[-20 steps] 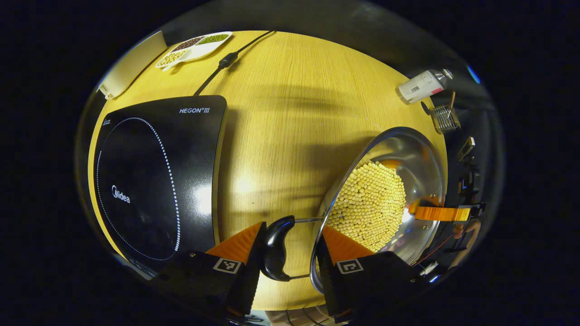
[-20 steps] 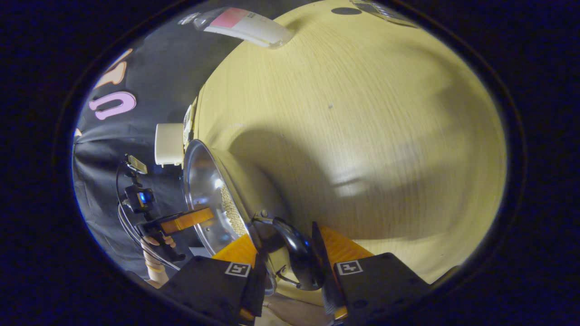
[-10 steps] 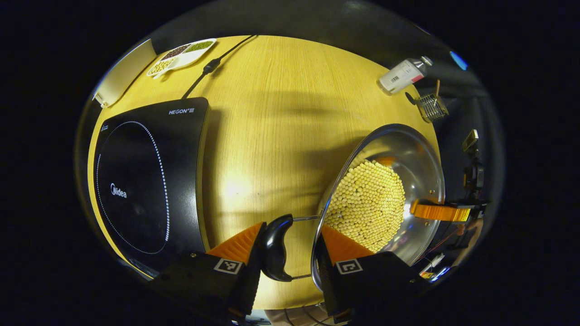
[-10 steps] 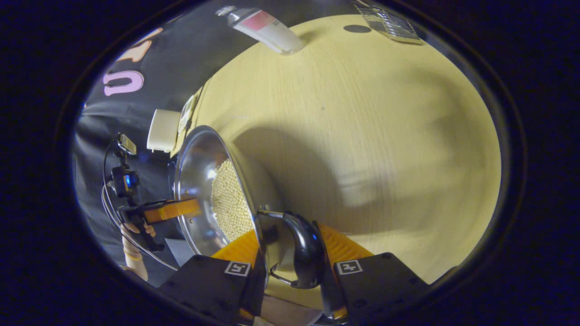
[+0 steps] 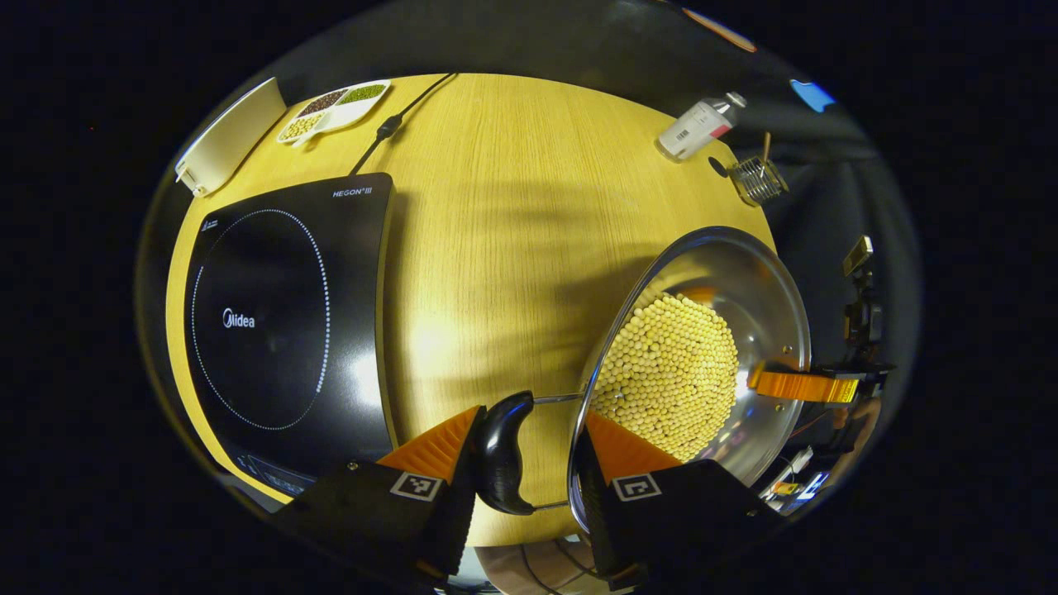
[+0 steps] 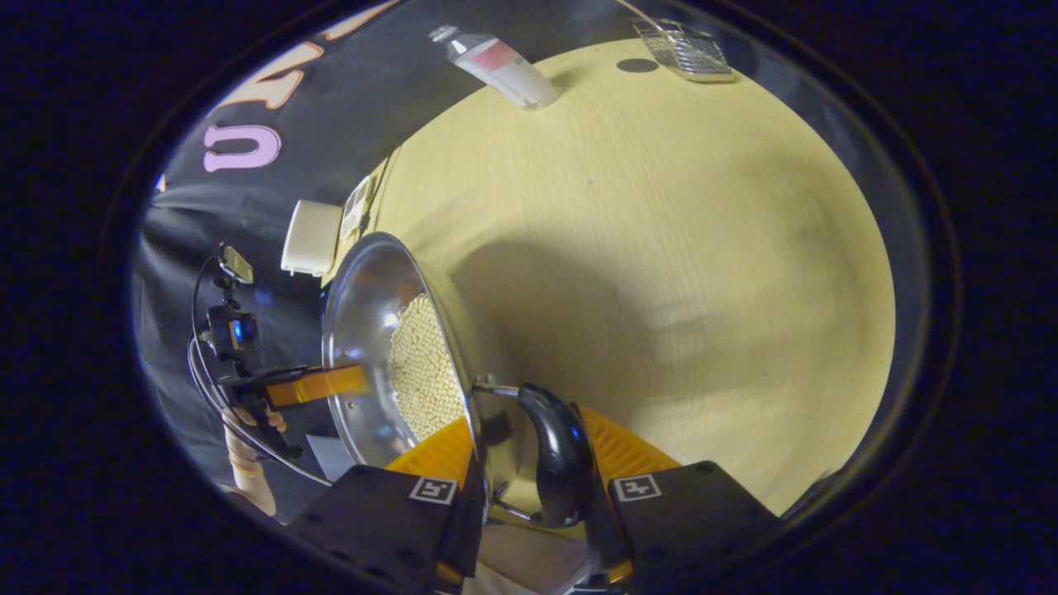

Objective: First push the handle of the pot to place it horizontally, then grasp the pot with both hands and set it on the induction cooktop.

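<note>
A steel pot full of pale beans hangs tilted above the wooden table, held at both side handles. My left gripper is shut on one black handle, with one finger outside the handle and the other inside the rim. In the right gripper view my right gripper is shut the same way on the opposite handle of the pot. The black induction cooktop lies flat on the table, left of the pot in the left gripper view.
A divided dish of beans, a white box and the cooktop's cable lie at the table's far left. A bottle and a wire basket stand far right. A hand holds the left gripper.
Both grippers have risen with the pot, so the table looks farther off. The cooktop has slid a little rightward in the left gripper view. Both holds are unchanged.
</note>
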Demonstrator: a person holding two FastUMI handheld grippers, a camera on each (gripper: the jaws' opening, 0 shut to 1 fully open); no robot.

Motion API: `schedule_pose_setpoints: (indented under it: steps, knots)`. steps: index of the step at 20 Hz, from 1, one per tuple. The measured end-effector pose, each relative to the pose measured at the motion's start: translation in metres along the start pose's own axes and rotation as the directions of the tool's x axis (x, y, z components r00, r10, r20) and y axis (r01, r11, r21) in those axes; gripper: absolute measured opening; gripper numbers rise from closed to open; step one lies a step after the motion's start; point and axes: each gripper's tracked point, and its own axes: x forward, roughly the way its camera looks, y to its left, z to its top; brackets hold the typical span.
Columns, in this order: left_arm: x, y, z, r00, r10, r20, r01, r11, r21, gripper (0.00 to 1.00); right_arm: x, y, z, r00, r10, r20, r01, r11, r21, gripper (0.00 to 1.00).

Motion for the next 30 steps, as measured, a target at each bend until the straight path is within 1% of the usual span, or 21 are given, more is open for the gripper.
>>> schedule_pose_setpoints:
  steps: [2, 3, 4, 10, 14, 15, 16, 17, 19, 20, 21, 25, 28, 30]
  knots:
    - [-0.005, 0.001, -0.007, 1.000, -0.009, -0.004, 0.009, 1.000, 0.010, 0.60, -0.006, 0.004, -0.013, 1.000, -0.007, 0.010, 0.007, 1.000, 0.012, 0.54]
    - [-0.010, 0.002, -0.012, 1.000, -0.014, -0.005, 0.014, 1.000, 0.017, 0.58, -0.009, 0.006, -0.019, 1.000, -0.011, 0.016, 0.011, 1.000, 0.017, 0.54]
    - [-0.014, 0.003, -0.016, 1.000, -0.021, -0.005, 0.021, 0.999, 0.024, 0.61, -0.012, 0.010, -0.026, 1.000, -0.016, 0.023, 0.015, 1.000, 0.023, 0.54]
    - [-0.040, 0.027, -0.034, 0.997, -0.078, 0.002, 0.078, 0.993, 0.092, 0.61, -0.022, 0.046, -0.067, 0.994, -0.053, 0.096, 0.046, 0.997, 0.068, 0.54]
    - [-0.061, 0.062, -0.047, 0.995, -0.099, -0.007, 0.099, 0.984, 0.151, 0.60, -0.015, 0.084, -0.104, 0.989, -0.065, 0.133, 0.049, 0.992, 0.121, 0.54]
    - [-0.067, 0.074, -0.052, 0.995, -0.098, -0.013, 0.099, 0.982, 0.163, 0.58, -0.009, 0.095, -0.113, 0.989, -0.066, 0.136, 0.048, 0.990, 0.132, 0.54]
    - [-0.072, 0.085, -0.056, 0.995, -0.098, -0.016, 0.099, 0.980, 0.175, 0.63, -0.004, 0.106, -0.124, 0.988, -0.067, 0.137, 0.047, 0.989, 0.142, 0.54]
    - [-0.076, 0.097, -0.059, 0.995, -0.095, -0.018, 0.097, 0.978, 0.185, 0.60, 0.001, 0.117, -0.134, 0.988, -0.067, 0.138, 0.045, 0.988, 0.150, 0.54]
    - [-0.086, 0.120, -0.065, 0.996, -0.092, -0.015, 0.094, 0.974, 0.206, 0.60, 0.010, 0.138, -0.150, 0.988, -0.065, 0.140, 0.041, 0.985, 0.165, 0.54]
    - [-0.090, 0.130, -0.067, 0.996, -0.091, -0.013, 0.092, 0.972, 0.215, 0.63, 0.016, 0.147, -0.156, 0.987, -0.066, 0.144, 0.041, 0.985, 0.169, 0.54]
    - [-0.094, 0.140, -0.069, 0.996, -0.090, -0.009, 0.090, 0.971, 0.221, 0.60, 0.021, 0.157, -0.161, 0.987, -0.068, 0.149, 0.042, 0.985, 0.169, 0.54]
    - [-0.108, 0.176, -0.075, 0.996, -0.092, 0.013, 0.087, 0.971, 0.223, 0.62, 0.036, 0.190, -0.171, 0.982, -0.077, 0.172, 0.050, 0.987, 0.156, 0.54]
    - [-0.121, 0.199, -0.078, 0.995, -0.094, 0.036, 0.084, 0.974, 0.210, 0.62, 0.047, 0.212, -0.171, 0.981, -0.081, 0.178, 0.057, 0.989, 0.138, 0.54]
    - [-0.129, 0.213, -0.081, 0.995, -0.091, 0.046, 0.081, 0.977, 0.196, 0.60, 0.053, 0.225, -0.169, 0.981, -0.083, 0.178, 0.061, 0.990, 0.125, 0.54]
